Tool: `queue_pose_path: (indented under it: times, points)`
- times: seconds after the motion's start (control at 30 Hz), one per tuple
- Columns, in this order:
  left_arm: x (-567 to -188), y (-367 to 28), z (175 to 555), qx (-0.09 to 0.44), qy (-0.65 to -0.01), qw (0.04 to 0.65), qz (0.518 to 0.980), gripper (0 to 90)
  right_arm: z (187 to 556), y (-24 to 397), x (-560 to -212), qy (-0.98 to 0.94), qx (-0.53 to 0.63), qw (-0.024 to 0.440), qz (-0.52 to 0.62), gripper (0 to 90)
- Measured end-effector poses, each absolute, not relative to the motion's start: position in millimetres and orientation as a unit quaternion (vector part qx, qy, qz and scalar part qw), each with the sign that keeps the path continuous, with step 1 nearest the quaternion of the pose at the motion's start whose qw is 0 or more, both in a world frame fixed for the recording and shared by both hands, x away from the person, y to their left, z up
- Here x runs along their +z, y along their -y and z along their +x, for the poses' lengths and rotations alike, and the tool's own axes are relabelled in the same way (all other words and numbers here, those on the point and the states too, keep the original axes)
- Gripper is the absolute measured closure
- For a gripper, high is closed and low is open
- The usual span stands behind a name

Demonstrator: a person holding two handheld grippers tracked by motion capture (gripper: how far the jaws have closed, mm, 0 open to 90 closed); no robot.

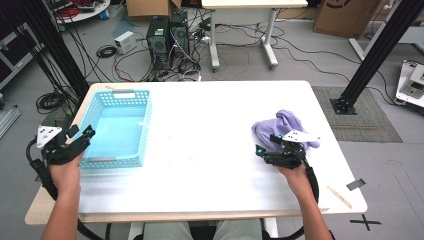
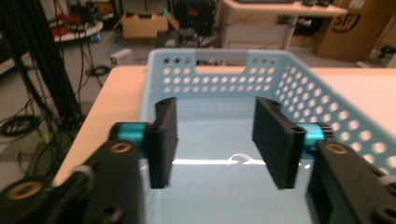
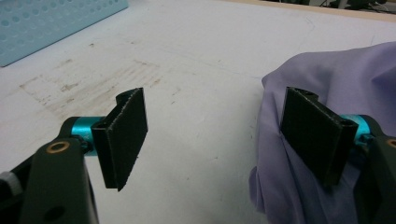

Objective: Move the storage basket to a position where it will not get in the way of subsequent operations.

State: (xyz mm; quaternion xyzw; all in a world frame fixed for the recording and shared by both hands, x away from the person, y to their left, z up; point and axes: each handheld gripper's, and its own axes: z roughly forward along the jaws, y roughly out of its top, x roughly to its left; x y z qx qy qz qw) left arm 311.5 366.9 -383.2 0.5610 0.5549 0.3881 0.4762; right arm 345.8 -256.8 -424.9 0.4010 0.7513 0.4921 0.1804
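A light blue perforated basket stands on the left part of the white table. My left gripper hovers at the basket's near left corner. In the left gripper view it stands open, pointing into the basket, with nothing between its jaws. A crumpled lilac cloth lies on the right part of the table. My right gripper sits at the cloth's near left edge. In the right gripper view it is open: one jaw rests against the cloth, the other is over bare table.
A wooden stick and a strip of black tape lie near the table's front right corner. Beyond the far edge are computer towers, cables, a second desk and black frame posts.
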Motion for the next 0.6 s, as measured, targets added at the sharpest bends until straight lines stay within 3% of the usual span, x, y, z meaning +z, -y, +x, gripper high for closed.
queue_pose_path:
  times: [0.07, 0.17, 0.23, 0.6]
  points:
    - [-383.0, -363.0, 311.8, 0.376, -0.557, 0.491, 0.554, 40.8, 345.9, 256.8, -424.8, -0.751, 0.493, 0.18, 0.401, 23.4]
    - [-382.4, -350.3, 309.9, 0.36, -0.542, 0.528, 0.546, 25.1, 345.6, 256.2, -422.3, -0.751, 0.497, 0.18, 0.396, 23.4]
    - [-382.6, -341.1, 309.2, 0.352, -0.526, 0.548, 0.547, 22.4, 346.1, 255.9, -421.5, -0.751, 0.498, 0.179, 0.395, 23.4]
    - [-378.6, -298.0, 316.8, 0.32, -0.465, 0.57, 0.597, 21.2, 349.6, 252.7, -419.3, -0.755, 0.489, 0.184, 0.397, 22.3]
